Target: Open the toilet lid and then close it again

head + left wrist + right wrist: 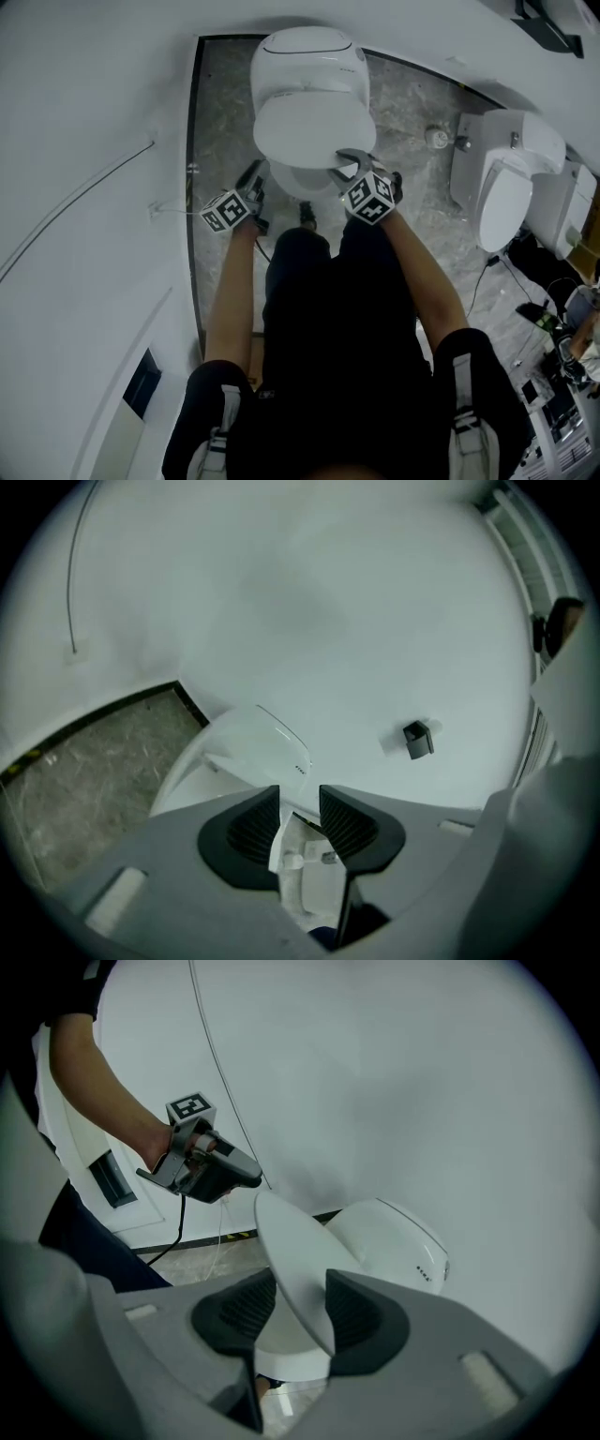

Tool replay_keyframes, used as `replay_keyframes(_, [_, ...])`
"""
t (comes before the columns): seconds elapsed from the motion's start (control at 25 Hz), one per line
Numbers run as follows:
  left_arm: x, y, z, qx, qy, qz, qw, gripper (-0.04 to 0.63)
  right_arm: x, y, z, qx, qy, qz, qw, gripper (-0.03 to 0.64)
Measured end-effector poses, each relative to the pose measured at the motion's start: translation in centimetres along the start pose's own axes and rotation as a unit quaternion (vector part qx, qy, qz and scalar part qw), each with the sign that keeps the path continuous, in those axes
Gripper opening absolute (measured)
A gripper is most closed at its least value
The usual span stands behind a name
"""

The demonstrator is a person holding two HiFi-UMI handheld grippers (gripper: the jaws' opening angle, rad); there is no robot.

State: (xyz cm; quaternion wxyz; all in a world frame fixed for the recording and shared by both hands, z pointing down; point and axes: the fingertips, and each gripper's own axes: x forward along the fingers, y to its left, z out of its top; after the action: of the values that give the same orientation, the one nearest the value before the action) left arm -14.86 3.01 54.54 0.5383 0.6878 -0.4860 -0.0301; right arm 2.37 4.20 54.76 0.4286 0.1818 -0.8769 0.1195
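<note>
So you're partway in. The toilet lid [314, 131] is off the seat and tilted up at a slant, not flat and not yet leaning back against the tank [305, 52]. Your right tongs [300, 1288] are pinching the lid's front edge, with the thin white rim sandwiched between the two ribbed pads. Your left tongs [298, 803] are spread with nothing in them. All you see through the gap is a bit of white toilet further off, and they hang off to the left of the bowl, clear of it.

My read is this is the opening half: swing the lid all the way up, then bring it all the way back down. Honestly though, a half-raised lid looks the same going either way, so I wouldn't swear to it. Either way the lid isn't shut, so the job isn't done.

Stuff around you:
- The marbled floor [225, 112] strip is narrow, with a white wall [84, 281] tight on the left, so that left arm hasn't much room.
- A thin wire [75, 202] runs along that wall.
- A second toilet [511, 187] stands to the right, with a cable [487, 272] on the floor near it and some clutter [553, 375] further back.

Nothing sits in the lid's swing path as far as I can see.
</note>
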Motion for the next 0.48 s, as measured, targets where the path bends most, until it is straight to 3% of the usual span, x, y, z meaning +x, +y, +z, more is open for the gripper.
replay_keyframes(0.12, [-0.5, -1.1, 1.4, 0.096, 0.002, 0.027, 0.995, 0.141, -0.3, -0.8, 0.8, -0.015, -0.004, 0.009, 1.0, 0.159])
replay_keyframes(0.2, [-0.2, -2.1, 1.3, 0.174, 0.029, 0.034, 0.9837, 0.143, -0.5, -1.4, 1.3, -0.022, -0.009, 0.01, 1.0, 0.151])
replay_keyframes(0.28, [0.4, -3.2, 0.4, 0.258, 0.072, 0.038, 0.9627, 0.165, -0.7, -2.2, 2.0, -0.026, -0.013, 0.007, 1.0, 0.143])
replay_keyframes(0.36, [1.2, -4.1, -0.4, 0.338, 0.111, 0.048, 0.9335, 0.185, -0.8, -3.0, 2.6, -0.032, -0.017, 0.004, 0.999, 0.135])
replay_keyframes(0.44, [2.0, -4.8, -0.5, 0.394, 0.125, 0.063, 0.9084, 0.192, -1.0, -3.6, 3.1, -0.038, -0.021, 0.004, 0.999, 0.127])
replay_keyframes(0.48, [2.3, -5.1, -0.1, 0.407, 0.123, 0.07, 0.9024, 0.191, -1.1, -3.9, 3.3, -0.041, -0.024, 0.006, 0.999, 0.126])
